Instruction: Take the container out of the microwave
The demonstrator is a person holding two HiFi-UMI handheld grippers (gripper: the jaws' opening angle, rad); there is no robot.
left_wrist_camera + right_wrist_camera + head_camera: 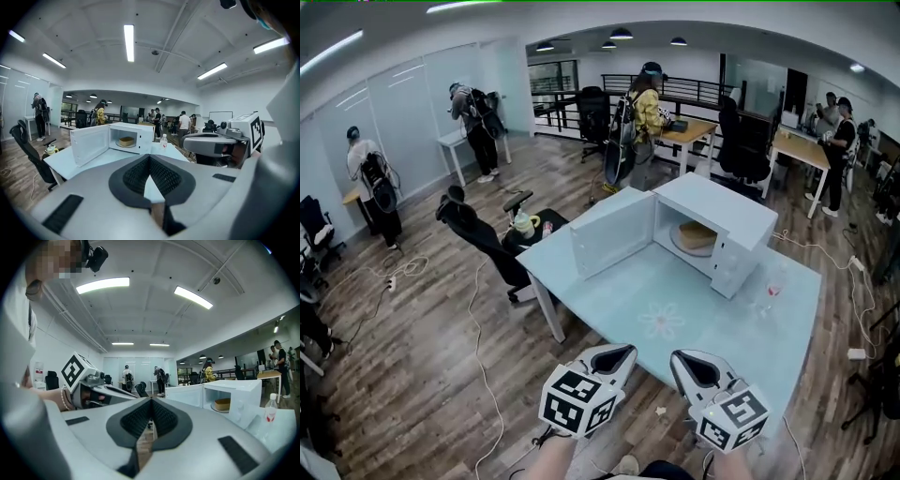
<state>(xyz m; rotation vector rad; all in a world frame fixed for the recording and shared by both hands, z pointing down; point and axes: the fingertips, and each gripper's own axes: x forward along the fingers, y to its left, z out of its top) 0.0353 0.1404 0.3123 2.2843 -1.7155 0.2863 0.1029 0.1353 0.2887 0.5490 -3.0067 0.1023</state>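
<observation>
Microwave open, container inside, well ahead; my left hand-held gripper and right hand-held gripper closed, empty.

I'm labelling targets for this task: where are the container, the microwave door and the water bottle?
container (697,235): head view, its top, inside the microwave.
microwave door (612,234): head view, middle of the open door's inner face.
water bottle (163,141): left gripper view, its body, below the cap.

Tan round container sits inside the white microwave (door swung wide open).
</observation>
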